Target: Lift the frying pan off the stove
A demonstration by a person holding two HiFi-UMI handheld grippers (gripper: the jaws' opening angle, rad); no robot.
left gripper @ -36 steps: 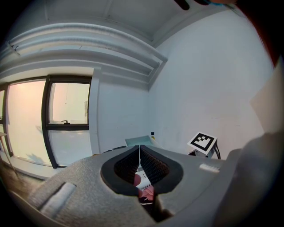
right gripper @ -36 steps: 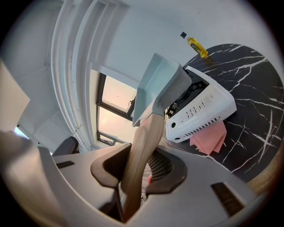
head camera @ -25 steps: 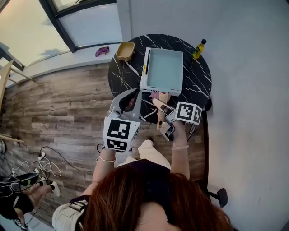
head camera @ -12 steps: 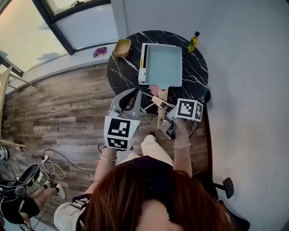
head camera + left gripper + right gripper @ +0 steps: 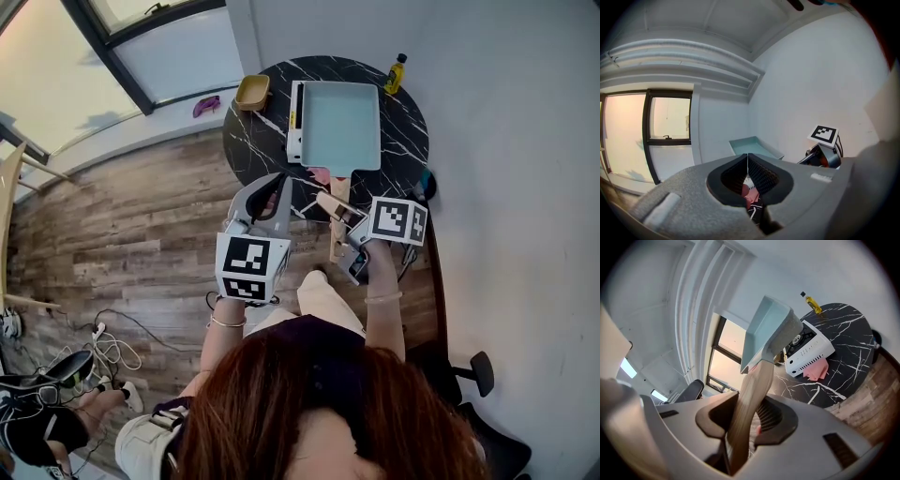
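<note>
Nearest the person, the right gripper point(image 5: 750, 413) has its fingers clamped partway shut on the light wooden handle point(image 5: 747, 399) of the pale teal square frying pan point(image 5: 766, 329). The grip sits low on the handle, with the pan tilted up ahead of it. Beside it, the left gripper point(image 5: 747, 159) has its fingers pressed together on nothing. It hangs over the near edge of the round black marble counter point(image 5: 412, 150) and takes no part in the lift.

Further out, the right gripper view shows the pan in the air, clear of the white tabletop stove point(image 5: 808, 350). The stove's burner is bare, and a pink cloth point(image 5: 816, 371) lies against its near side. From the head view, the pan point(image 5: 342, 125) still overlaps the stove point(image 5: 294, 122), so it has gone mostly up rather than away.

A second ago the pan lay square inside the stove's white outline, with the border showing along its left and near sides. Now only the left border shows, and the pan's near edge and handle mount overhang the pink cloth. I judge the lift to be essentially done.

At the far rim, a yellow bottle point(image 5: 395, 73) and a tan bowl point(image 5: 251, 92) stand as they did.
</note>
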